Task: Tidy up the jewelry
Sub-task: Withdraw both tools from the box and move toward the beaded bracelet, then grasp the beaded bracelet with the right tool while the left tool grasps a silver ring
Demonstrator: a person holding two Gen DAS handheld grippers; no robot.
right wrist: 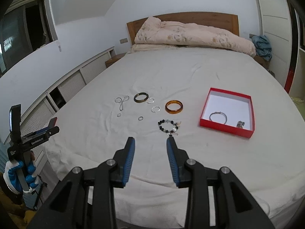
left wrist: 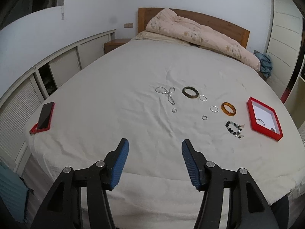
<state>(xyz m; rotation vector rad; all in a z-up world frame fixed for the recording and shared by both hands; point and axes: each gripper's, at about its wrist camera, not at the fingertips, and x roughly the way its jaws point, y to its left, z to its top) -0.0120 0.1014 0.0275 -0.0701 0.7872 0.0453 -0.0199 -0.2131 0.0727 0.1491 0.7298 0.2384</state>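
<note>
Jewelry lies on the white bed sheet. A red box [right wrist: 228, 128] at the right holds a silver bangle [right wrist: 218, 117] and a small charm [right wrist: 240, 124]; the box also shows in the left wrist view [left wrist: 249, 105]. Outside it lie an amber bangle [right wrist: 174, 106], a dark bangle [right wrist: 141, 97], a beaded bracelet [right wrist: 168, 126], a silver chain [right wrist: 122, 101] and several small silver rings [right wrist: 155, 109]. My right gripper [right wrist: 150, 143] is open and empty, just short of the beaded bracelet. My left gripper [left wrist: 155, 146] is open and empty near the bed's front edge.
A phone in a red case [left wrist: 44, 117] lies at the bed's left edge. A folded pink duvet [right wrist: 190, 34] sits by the wooden headboard. Louvred cabinets [left wrist: 63, 63] run along the left wall. A blue cloth [right wrist: 262, 44] lies at the far right.
</note>
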